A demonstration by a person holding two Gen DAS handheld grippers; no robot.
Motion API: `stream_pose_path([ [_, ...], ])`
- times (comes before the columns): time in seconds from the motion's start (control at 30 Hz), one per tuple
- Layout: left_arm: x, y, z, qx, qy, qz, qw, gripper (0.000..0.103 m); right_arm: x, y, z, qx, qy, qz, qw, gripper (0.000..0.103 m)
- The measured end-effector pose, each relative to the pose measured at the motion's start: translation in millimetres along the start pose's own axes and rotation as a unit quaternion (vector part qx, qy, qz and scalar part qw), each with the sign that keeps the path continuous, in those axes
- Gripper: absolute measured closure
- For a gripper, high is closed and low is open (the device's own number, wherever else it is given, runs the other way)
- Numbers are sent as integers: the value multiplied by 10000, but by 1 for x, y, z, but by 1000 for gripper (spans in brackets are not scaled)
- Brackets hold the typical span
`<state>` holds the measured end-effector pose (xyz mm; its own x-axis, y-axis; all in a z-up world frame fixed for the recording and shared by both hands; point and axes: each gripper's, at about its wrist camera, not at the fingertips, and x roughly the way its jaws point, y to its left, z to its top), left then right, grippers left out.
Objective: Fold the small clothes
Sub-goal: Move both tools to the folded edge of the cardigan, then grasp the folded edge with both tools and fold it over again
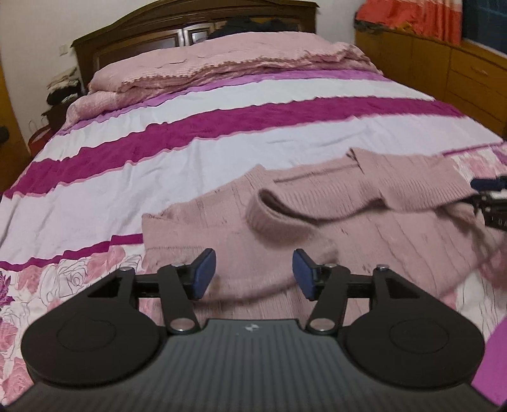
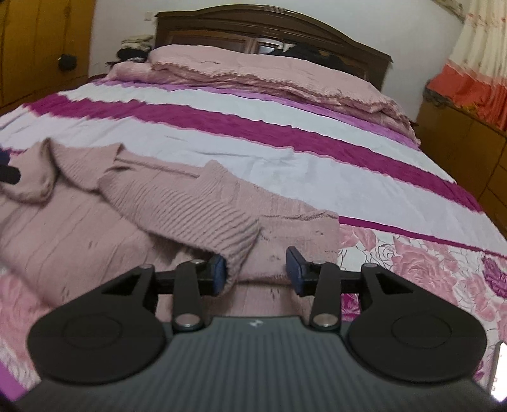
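Left wrist view: left gripper [image 1: 254,274] jaws apart, nothing gripped, hovering over pink knit sweater [image 1: 221,228] lying on striped bedspread [image 1: 158,164], both sleeves folded across the body. Right wrist view: right gripper [image 2: 256,275] jaws parted, sleeve cuff [image 2: 236,250] lies against the left pad, not pinched. Sweater sits near the bed's foot; folded pink blanket [image 2: 269,79] by the headboard [image 2: 269,28].
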<state>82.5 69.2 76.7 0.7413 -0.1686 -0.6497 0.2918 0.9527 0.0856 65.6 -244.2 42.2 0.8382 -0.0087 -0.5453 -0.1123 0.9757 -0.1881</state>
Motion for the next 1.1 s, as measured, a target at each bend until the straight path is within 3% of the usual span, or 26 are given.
stream_pose_path([
  [0.13, -2, -6, -10, 183, 75, -54, 9998, 39, -6, 2, -6, -241, 8, -1, 9997, 54],
  [0.33, 8, -14, -16, 411, 251, -109, 9988, 39, -8, 3, -11, -428, 30, 8, 9991, 53],
  [0.63, 31, -20, -8, 635, 117, 277, 9975, 39, 4, 3, -4, -583, -40, -16, 9983, 53],
  [0.93, 52, -8, 10, 395, 22, 371, 9985, 39, 22, -24, 34, 324, -20, 119, 9994, 53],
  [1.03, 54, -7, 9, 425, -45, 315, 9986, 43, 16, -38, 40, 529, 25, 327, 9981, 49],
  [1.1, 54, -8, 7, 466, -87, 281, 9985, 56, 12, -41, 40, 414, 65, 326, 9986, 37],
])
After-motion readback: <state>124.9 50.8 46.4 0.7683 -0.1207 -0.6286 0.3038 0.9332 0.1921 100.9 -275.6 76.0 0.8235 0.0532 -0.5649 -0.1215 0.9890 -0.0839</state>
